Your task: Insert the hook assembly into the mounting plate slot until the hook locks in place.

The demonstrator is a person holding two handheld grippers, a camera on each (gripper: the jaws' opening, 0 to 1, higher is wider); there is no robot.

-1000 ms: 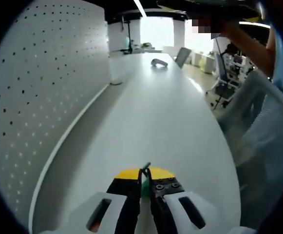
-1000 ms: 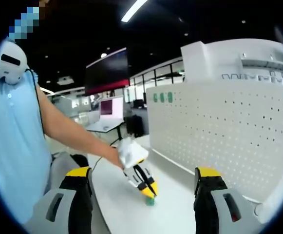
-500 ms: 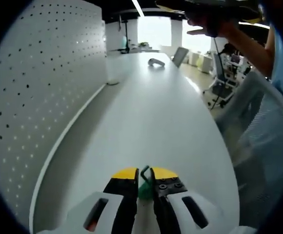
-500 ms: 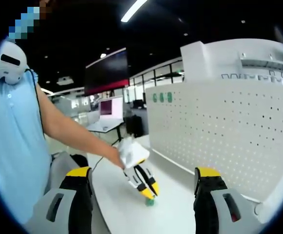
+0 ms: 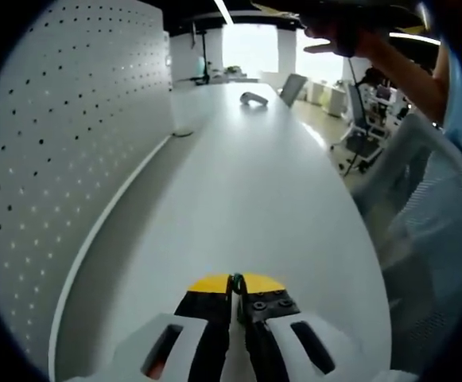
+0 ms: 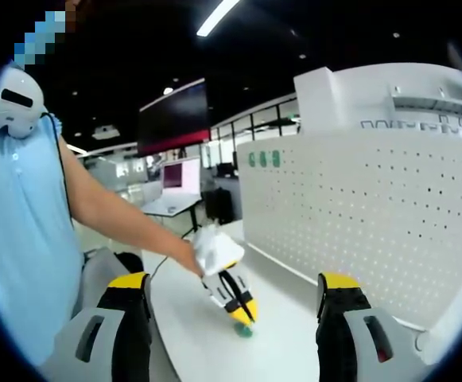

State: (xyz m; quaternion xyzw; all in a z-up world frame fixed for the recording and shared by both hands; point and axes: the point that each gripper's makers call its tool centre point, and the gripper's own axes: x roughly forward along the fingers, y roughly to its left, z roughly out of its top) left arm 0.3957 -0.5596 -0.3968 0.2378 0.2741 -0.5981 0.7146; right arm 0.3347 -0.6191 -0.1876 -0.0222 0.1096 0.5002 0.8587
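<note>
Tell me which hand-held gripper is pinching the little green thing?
The left hand-held gripper: its yellow-tipped jaws are closed on the small green piece down at the white table. The right hand-held gripper hangs wide open, holding nothing.

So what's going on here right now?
A person is working at a long white table beside a pegboard panel. The left gripper is down at the tabletop, its jaws closed on a small green piece. The right gripper is held up and back, jaws wide apart and holding nothing.
</note>
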